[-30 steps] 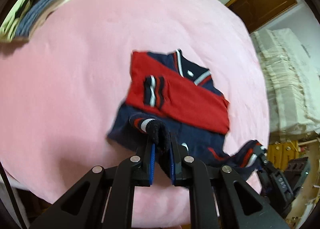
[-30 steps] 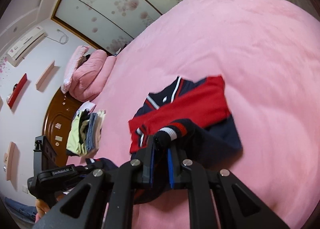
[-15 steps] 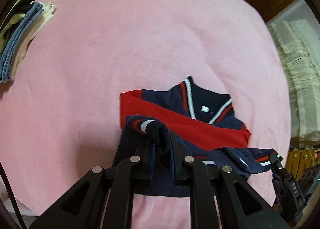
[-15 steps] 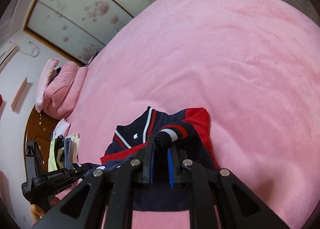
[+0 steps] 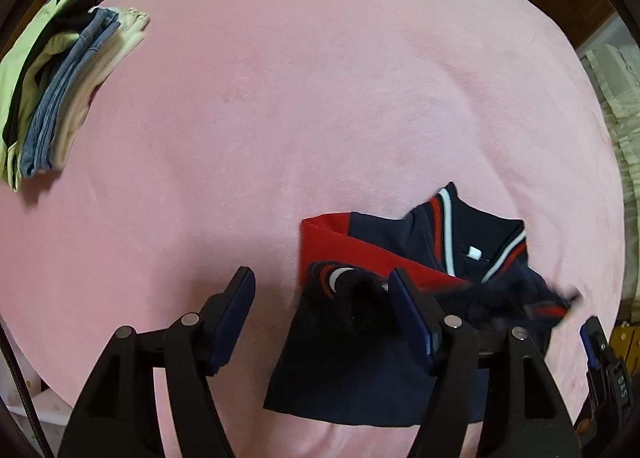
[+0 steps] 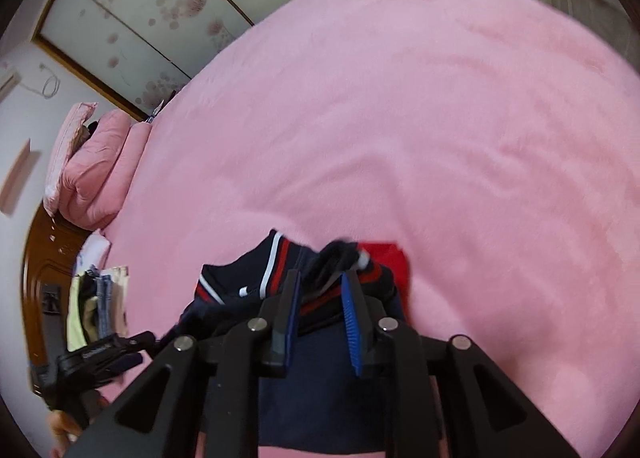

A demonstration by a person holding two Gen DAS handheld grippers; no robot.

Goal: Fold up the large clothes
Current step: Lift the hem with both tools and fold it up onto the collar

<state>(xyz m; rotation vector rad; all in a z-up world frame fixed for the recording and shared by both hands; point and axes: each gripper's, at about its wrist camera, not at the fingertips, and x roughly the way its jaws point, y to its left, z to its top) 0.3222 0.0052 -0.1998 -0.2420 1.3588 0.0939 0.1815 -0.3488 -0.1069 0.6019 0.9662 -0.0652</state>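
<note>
The navy and red jacket [image 5: 400, 334] lies partly folded on the pink bed [image 5: 320, 97], near its front edge, collar uppermost and the striped hem doubled over the body. The left tool [image 5: 320, 298] stands wide and its jaws are opening; the hem's rolled corner lies loose between them, resting against the right-hand pad but no longer pinched. The right tool [image 6: 320, 290] is narrower and also opening, with the other hem corner [image 6: 340, 254] between its pads, blurred, so it seems to be slipping free rather than held. This looks a soft, fairly thick knit: light enough to lift by a corner, limp, inclined to sag in the middle and to spring back at the ribbed band (the thick hem holds a crease poorly). The best hold for a further fold is probably the two outer corners of the doubled edge, both layers together, kept level. A stack of folded clothes [image 5: 52, 97] sits well apart at the bed's far left.
</note>
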